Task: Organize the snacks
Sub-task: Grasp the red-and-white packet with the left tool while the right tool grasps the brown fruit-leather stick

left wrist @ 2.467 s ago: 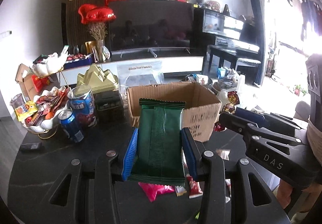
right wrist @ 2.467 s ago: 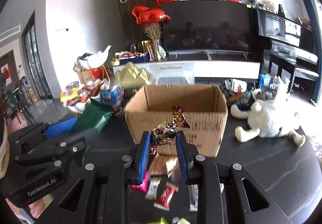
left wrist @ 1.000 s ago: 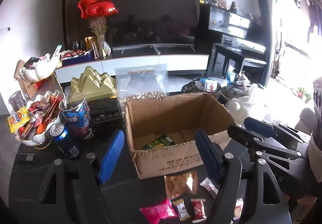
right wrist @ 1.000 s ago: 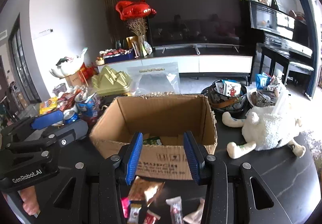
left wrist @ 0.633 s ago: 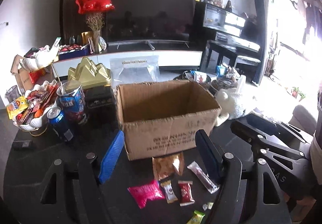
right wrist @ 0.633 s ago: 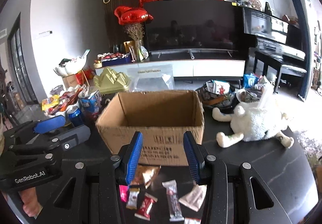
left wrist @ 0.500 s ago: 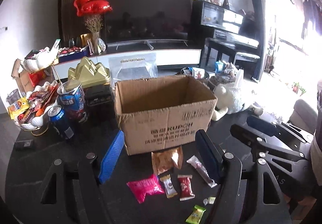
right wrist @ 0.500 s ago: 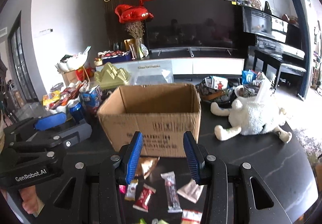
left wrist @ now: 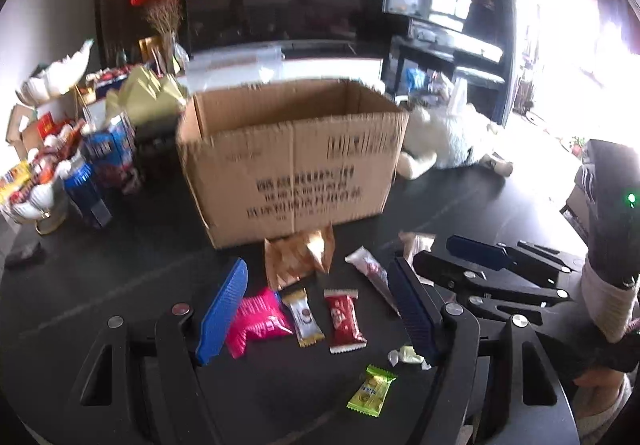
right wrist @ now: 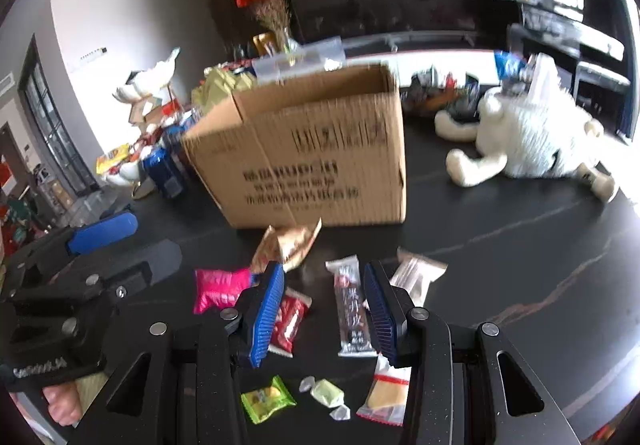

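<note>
An open cardboard box (left wrist: 292, 161) (right wrist: 312, 165) stands on the black table. Loose snacks lie in front of it: a gold packet (left wrist: 298, 255) (right wrist: 286, 245), a pink packet (left wrist: 258, 319) (right wrist: 218, 287), a small white-brown bar (left wrist: 303, 317), a red bar (left wrist: 344, 319) (right wrist: 289, 319), a long dark bar (left wrist: 370, 271) (right wrist: 352, 311) and a green candy (left wrist: 370, 389) (right wrist: 266, 403). My left gripper (left wrist: 316, 311) is open and empty, low over the pink, white and red snacks. My right gripper (right wrist: 324, 311) is open and empty, its fingers beside the red bar and the long dark bar.
A white plush toy (right wrist: 532, 137) lies right of the box. Blue cans (left wrist: 86, 197), a bowl of snacks (left wrist: 36, 181) and gold boxes (left wrist: 148, 97) crowd the left. A pale packet (right wrist: 418, 273), a yellow wafer (right wrist: 386, 393) and a light-green sweet (right wrist: 326, 393) lie near the right gripper.
Both grippers let their snacks go into the box, opened, pulled back and dropped low over the loose snacks in front of it.
</note>
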Demonstrator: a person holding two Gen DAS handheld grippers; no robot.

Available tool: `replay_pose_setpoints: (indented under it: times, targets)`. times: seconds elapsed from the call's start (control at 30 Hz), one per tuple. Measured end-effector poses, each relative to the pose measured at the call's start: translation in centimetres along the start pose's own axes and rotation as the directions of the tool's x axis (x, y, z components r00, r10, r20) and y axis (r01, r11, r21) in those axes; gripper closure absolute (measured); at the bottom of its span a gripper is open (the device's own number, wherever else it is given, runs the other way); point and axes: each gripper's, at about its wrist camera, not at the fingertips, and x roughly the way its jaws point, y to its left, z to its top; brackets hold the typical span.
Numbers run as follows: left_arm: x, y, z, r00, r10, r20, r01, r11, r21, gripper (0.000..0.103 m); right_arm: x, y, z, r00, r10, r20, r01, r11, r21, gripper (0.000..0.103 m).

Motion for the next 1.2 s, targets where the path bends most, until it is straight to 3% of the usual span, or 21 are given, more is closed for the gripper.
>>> replay_pose_setpoints:
  times: [0.17, 0.4, 0.7, 0.83, 1.2]
  targets:
    - [2.4, 0.3, -1.4, 0.998, -0.018, -0.062, 0.017, 1.000, -0.014, 0.041, 2.0, -0.8, -0.9, 0.997, -0.021, -0.071, 0.022, 1.000, 0.007, 0.060]
    - [5.4, 0.2, -2.9, 0.987, -0.065, -0.145, 0.062, 0.998, -0.019, 0.054, 4.6, -1.4, -2.1, 0.984, 0.019, -0.175, -0.014, 0.999, 0.030, 0.060]
    - [8.1, -0.5, -4.1, 0.966, -0.123, -0.225, 0.123, 0.992, -0.015, 0.064, 6.6, -2.1, -2.7, 0.973, 0.006, -0.229, 0.005, 0.999, 0.047, 0.061]
    - [9.1, -0.7, -4.3, 0.957, -0.148, -0.248, 0.147, 0.989, -0.024, 0.069, 7.5, -2.4, -2.9, 0.966, 0.022, -0.257, -0.006, 0.998, 0.064, 0.067]
    - [11.3, -0.6, -4.9, 0.939, -0.175, -0.297, 0.167, 0.985, -0.052, 0.075, 8.2, -2.2, -2.8, 0.969, -0.002, -0.245, 0.008, 1.000, 0.026, 0.071]
